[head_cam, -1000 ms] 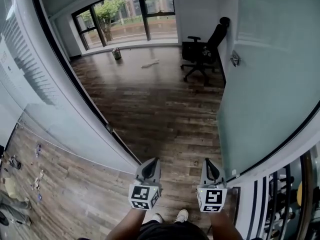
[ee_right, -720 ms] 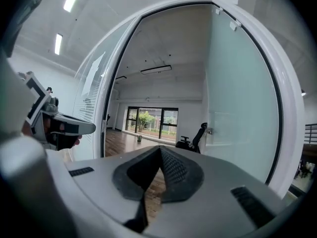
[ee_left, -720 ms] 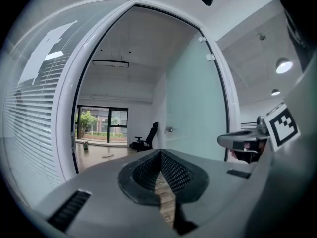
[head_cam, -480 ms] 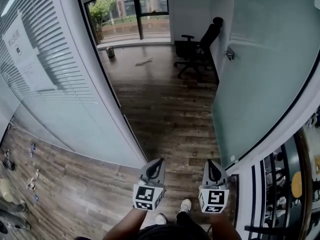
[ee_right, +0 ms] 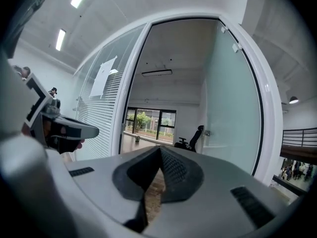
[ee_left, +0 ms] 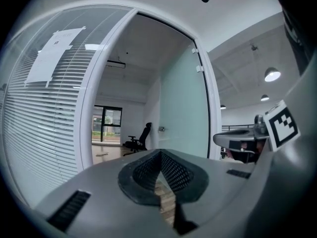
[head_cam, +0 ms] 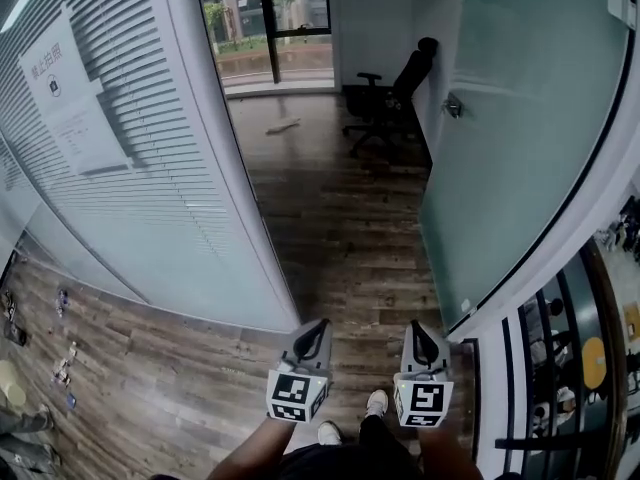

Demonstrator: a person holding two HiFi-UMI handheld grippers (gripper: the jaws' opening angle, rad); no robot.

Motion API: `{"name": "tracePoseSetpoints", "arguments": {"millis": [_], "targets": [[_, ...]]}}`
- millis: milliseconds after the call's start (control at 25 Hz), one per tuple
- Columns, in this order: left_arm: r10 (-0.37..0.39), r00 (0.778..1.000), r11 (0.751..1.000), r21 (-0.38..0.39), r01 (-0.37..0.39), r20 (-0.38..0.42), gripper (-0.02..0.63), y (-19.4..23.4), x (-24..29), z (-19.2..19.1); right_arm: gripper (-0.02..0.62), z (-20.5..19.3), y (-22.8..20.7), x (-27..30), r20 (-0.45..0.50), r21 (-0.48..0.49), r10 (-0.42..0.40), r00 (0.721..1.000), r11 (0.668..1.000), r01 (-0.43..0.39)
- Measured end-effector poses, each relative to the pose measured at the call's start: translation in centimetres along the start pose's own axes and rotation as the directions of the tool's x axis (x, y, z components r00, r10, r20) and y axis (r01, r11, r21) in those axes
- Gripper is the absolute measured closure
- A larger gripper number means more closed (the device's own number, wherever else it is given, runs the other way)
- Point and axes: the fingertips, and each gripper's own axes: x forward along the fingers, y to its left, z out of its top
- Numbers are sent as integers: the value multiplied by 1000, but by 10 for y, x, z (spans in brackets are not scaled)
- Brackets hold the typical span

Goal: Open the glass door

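The person is walking, so the left gripper (head_cam: 311,335) and the right gripper (head_cam: 421,336) are moving along together. Left of the left gripper, the wall of blinds (head_cam: 150,168) is filling more of the view (a paper sign (head_cam: 75,103) is showing now). Far ahead, the window (head_cam: 270,23) is looking narrower.

Head cam's up high, looking steeply down past the left gripper (head_cam: 310,330) and right gripper (head_cam: 420,332) at the floor (head_cam: 340,228). Each gripper cam sits right behind its own jaws, facing level ahead. All three share the glass door (head_cam: 510,168) and chair (head_cam: 392,93).
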Motion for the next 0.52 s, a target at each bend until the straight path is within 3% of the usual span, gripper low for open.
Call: {"name": "tracePoseSetpoints", "arguments": {"millis": [520], "targets": [[22, 1000, 1000, -17, -22, 9, 607, 25, -16, 0, 581, 7, 23, 11, 2, -13, 29, 1000, 1000, -29]]}}
